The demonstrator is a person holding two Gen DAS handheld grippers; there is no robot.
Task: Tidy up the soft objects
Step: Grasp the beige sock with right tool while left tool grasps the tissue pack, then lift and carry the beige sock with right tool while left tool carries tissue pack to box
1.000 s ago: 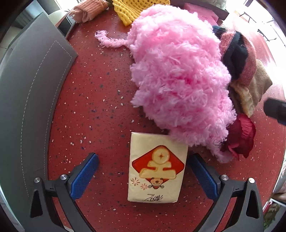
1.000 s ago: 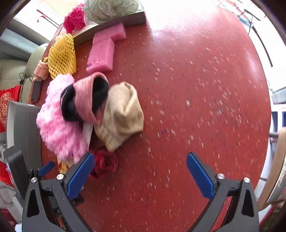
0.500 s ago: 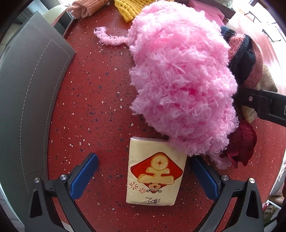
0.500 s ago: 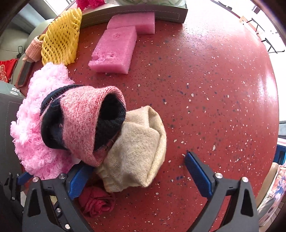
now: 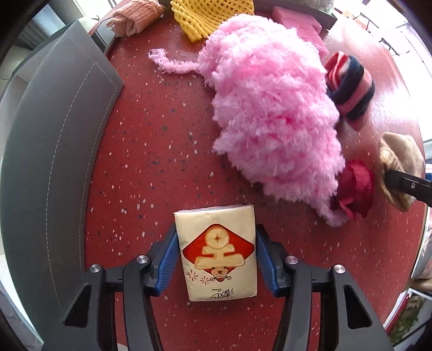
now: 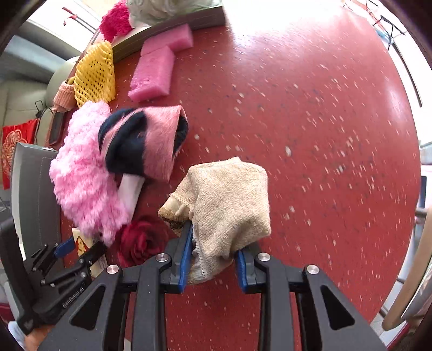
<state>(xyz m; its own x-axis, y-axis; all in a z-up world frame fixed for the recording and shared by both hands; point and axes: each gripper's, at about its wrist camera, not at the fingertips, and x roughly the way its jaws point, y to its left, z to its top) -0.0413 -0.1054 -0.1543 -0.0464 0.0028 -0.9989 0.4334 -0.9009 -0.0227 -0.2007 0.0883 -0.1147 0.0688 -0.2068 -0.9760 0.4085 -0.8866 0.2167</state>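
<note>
A cream tissue pack (image 5: 216, 251) with a red diamond print lies on the red table. My left gripper (image 5: 216, 235) points straight down over it, its jaws closing, and both blue pads touch the pack's long sides. Just beyond it lie a fluffy pink scarf (image 5: 270, 113), a pink and navy striped knit (image 5: 351, 89) and a red fabric rose (image 5: 356, 186). My right gripper (image 6: 213, 243) is shut on a beige knitted cloth (image 6: 226, 194), which bunches up between its pads, apart from the striped knit (image 6: 145, 140).
A grey stitched box (image 5: 54, 151) flanks the table's left edge. At the far side lie a yellow foam net (image 5: 210, 16), a peach rolled cloth (image 5: 132, 19), two pink sponges (image 6: 154, 73) and a grey tray (image 6: 172, 21) holding fluffy items. The speckled table (image 6: 310, 135) stretches to the right.
The left jaws have come in from wide open onto the tissue pack. The right gripper has shut on the beige cloth and drawn it away from the striped knit.
</note>
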